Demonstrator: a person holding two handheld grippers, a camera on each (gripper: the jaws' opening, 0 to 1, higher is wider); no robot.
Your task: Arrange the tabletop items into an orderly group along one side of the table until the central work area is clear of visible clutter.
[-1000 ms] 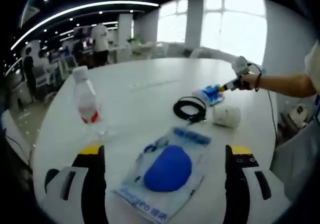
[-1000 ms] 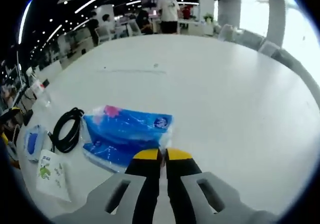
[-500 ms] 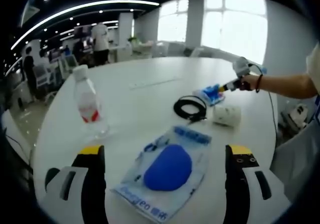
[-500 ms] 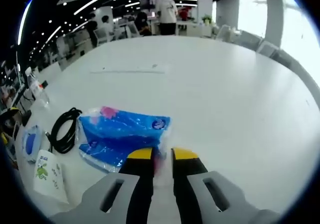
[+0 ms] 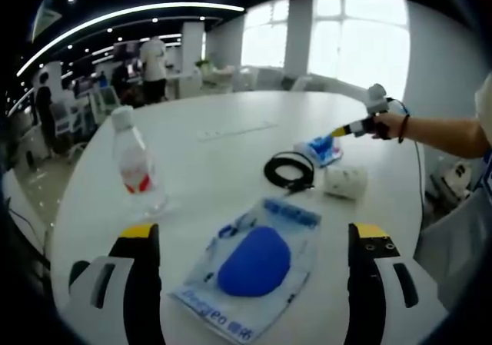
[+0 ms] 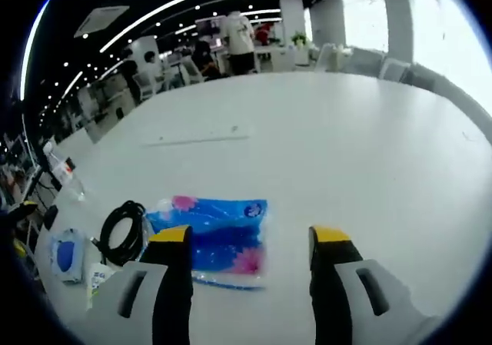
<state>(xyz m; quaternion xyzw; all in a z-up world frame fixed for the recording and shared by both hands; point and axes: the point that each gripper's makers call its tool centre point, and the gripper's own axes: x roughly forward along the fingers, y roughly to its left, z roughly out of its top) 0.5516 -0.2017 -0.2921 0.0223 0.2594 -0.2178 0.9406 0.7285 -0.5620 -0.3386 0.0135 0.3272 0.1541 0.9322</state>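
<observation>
Both grippers' jaws gape apart: right gripper above the blue tissue pack, left gripper straddling the bagged mouse for pickup, I'd guess.

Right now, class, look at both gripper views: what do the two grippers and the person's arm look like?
The left gripper has pale grey jaws with slotted bases, black inner faces and yellow tips. The right gripper is built the same; in the left gripper view it appears with a yellow tip, a dark middle and a rounded grey top. The person's arm is bare, with a dark band at the wrist.
</observation>
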